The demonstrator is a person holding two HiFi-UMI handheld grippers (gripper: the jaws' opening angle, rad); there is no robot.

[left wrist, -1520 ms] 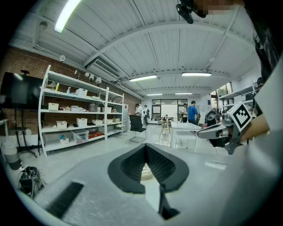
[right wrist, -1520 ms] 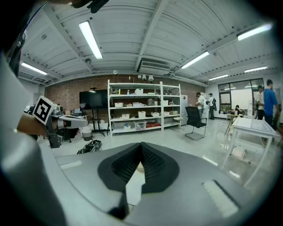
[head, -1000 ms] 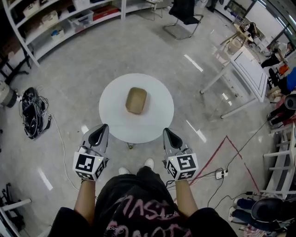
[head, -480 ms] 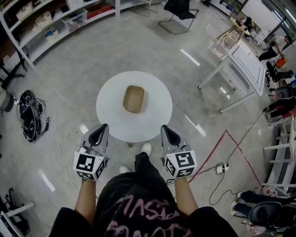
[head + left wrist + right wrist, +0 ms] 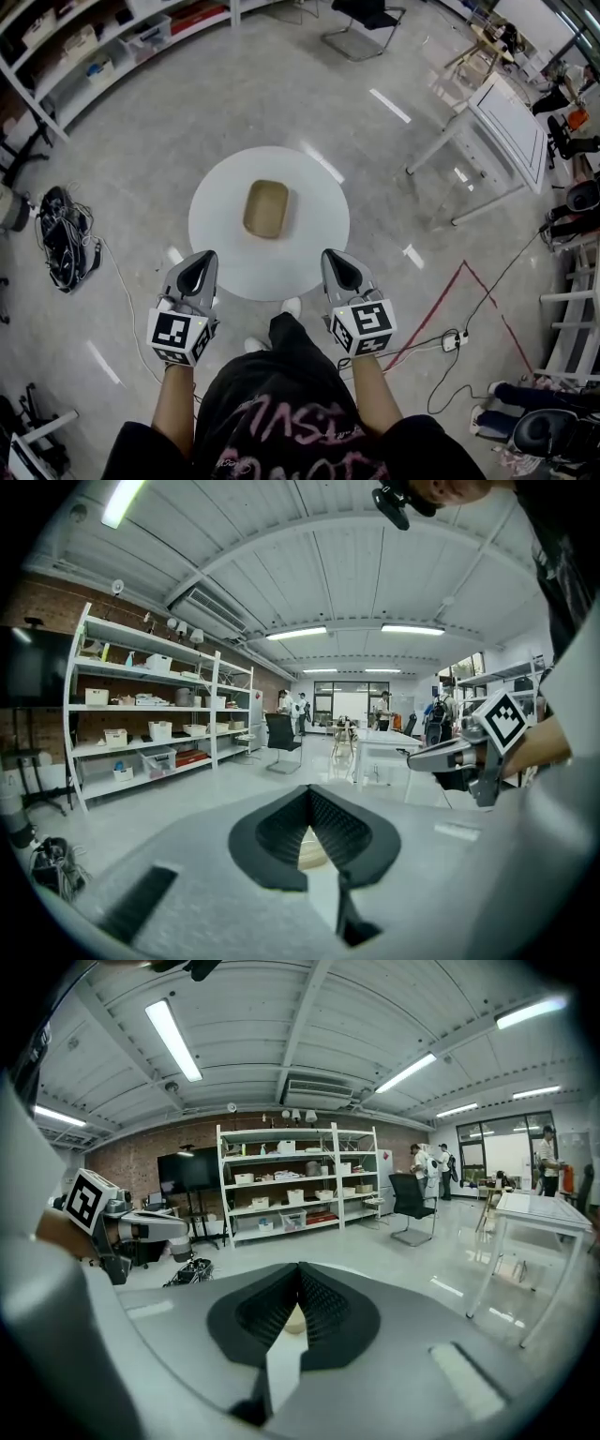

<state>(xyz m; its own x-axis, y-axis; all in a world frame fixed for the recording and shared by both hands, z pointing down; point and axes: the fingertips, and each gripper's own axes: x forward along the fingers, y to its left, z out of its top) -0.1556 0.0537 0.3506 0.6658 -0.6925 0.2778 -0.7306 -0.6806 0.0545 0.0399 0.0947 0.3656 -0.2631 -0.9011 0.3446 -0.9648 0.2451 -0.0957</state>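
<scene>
A round white table (image 5: 319,234) stands just ahead of me, with a tan oblong tray (image 5: 266,208) at its middle. My left gripper (image 5: 204,261) hovers at the table's near left edge, jaws shut and empty. At the near right edge my right gripper (image 5: 334,261) is held level, also shut on nothing. In the left gripper view the closed jaws (image 5: 307,791) point over the table, with the tray (image 5: 314,853) showing below the tips and the right gripper (image 5: 450,757) to the side. The right gripper view has its closed jaws (image 5: 300,1267) above the tray (image 5: 294,1319), with the left gripper (image 5: 141,1225) at the left.
White shelving (image 5: 94,56) with bins lines the far left. A bundle of cables (image 5: 56,239) lies on the floor to the left. A black office chair (image 5: 361,14) and a white rectangular table (image 5: 511,122) stand beyond. Red tape (image 5: 441,300) and a cord mark the floor on the right.
The person has stepped slightly closer to the round table, one foot moving forward. Both grippers stay shut, side by side at the same height.
</scene>
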